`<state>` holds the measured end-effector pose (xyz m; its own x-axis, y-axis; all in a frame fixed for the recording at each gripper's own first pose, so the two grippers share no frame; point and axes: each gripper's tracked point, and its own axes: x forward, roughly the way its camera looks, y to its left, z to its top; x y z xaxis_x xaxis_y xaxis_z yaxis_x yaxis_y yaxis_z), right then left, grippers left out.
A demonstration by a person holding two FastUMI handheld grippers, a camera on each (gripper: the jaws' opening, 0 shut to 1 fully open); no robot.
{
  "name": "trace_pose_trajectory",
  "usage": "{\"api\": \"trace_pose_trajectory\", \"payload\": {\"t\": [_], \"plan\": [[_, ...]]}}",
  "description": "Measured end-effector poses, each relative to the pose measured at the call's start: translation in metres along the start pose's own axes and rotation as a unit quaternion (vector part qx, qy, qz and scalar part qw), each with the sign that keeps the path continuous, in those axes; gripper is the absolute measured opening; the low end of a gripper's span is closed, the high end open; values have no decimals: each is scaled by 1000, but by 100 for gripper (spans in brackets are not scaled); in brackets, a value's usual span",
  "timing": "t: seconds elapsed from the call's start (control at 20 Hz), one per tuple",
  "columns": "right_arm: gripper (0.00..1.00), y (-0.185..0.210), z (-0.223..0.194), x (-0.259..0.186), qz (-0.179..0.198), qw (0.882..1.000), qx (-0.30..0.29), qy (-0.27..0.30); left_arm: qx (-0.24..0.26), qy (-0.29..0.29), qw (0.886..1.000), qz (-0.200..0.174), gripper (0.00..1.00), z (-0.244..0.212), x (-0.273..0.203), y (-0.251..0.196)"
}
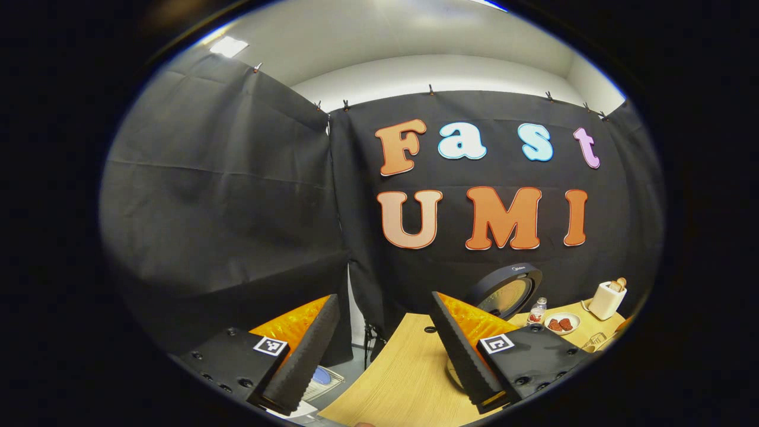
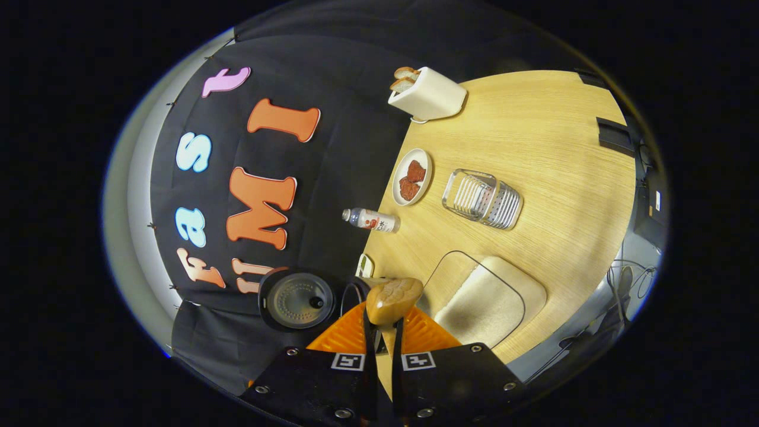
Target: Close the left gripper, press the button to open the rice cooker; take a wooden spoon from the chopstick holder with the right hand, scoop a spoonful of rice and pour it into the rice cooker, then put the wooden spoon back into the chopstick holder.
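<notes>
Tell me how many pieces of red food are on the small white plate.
2, lying side by side on the plate, which sits on the table between the toaster and the bottle. A smaller piece could be hidden between them.

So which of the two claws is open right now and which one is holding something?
The left claw is open, its fingers spread wide with nothing between them. The right claw is shut on the wooden spoon, whose bowl sticks out past its fingertips.
</notes>
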<state>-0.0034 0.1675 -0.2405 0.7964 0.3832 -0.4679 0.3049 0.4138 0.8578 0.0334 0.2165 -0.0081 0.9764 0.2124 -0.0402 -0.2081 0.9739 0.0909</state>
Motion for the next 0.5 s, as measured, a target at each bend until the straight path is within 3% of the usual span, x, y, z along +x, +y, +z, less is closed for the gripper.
{"api": "trace_pose_trajectory", "payload": {"t": [0.5], "plan": [[8,97,-11,27,42,998,-22,37,-2,11,1000,11,100,-15,-9,23]]}}
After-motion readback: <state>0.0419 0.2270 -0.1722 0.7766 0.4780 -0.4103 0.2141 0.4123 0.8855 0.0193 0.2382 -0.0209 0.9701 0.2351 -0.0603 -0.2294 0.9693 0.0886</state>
